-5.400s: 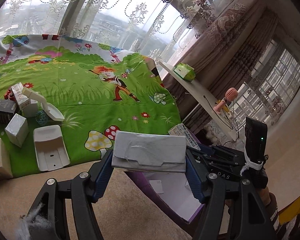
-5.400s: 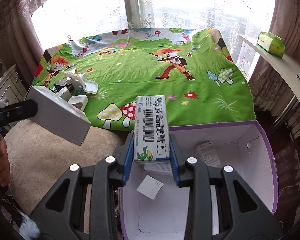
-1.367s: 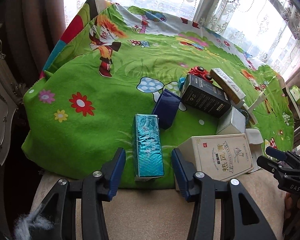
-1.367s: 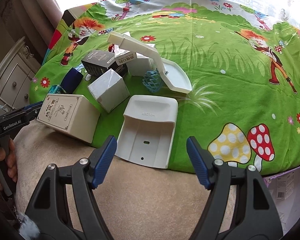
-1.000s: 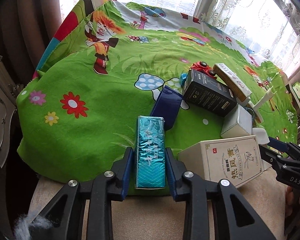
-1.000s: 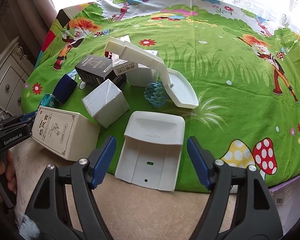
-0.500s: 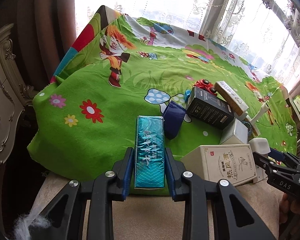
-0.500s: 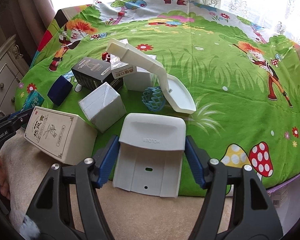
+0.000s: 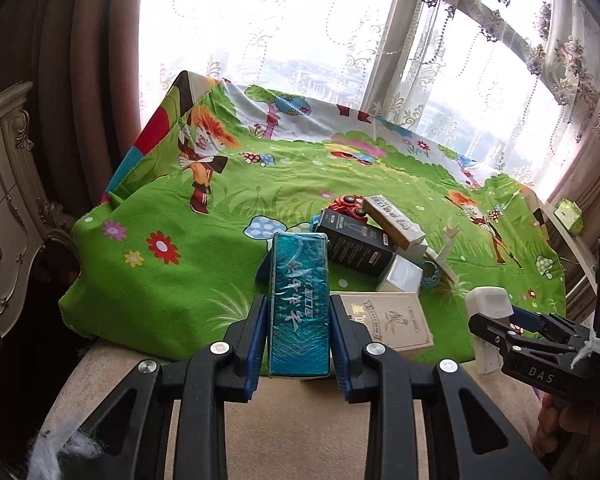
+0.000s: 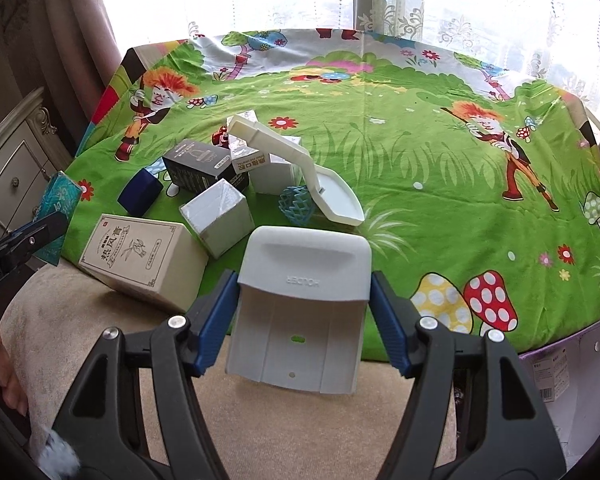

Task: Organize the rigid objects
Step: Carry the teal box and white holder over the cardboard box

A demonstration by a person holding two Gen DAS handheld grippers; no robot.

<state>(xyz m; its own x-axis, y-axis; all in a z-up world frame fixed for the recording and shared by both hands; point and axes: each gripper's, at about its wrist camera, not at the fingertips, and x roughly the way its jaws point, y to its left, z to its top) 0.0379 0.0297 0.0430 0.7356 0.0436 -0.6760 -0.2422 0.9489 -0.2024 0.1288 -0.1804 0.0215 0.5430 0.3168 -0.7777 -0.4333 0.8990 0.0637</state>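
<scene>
With the left gripper (image 9: 299, 336) clamped on the shiny teal foil-wrapped box (image 9: 299, 300) and the right gripper (image 10: 304, 312) closed against the white moulded plastic holder (image 10: 300, 304) – both raised off the green cartoon-print cloth (image 10: 420, 168) – I'd carry each level, squeezing steadily, clear of the cream cardboard box (image 10: 140, 256).

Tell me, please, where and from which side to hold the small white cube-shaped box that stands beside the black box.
Grip the small white cube-shaped box across its two upright side faces, coming from above. Its top is free, but the black box and the large cream box with Chinese writing crowd it low down, so a side approach would likely bump them.
</scene>
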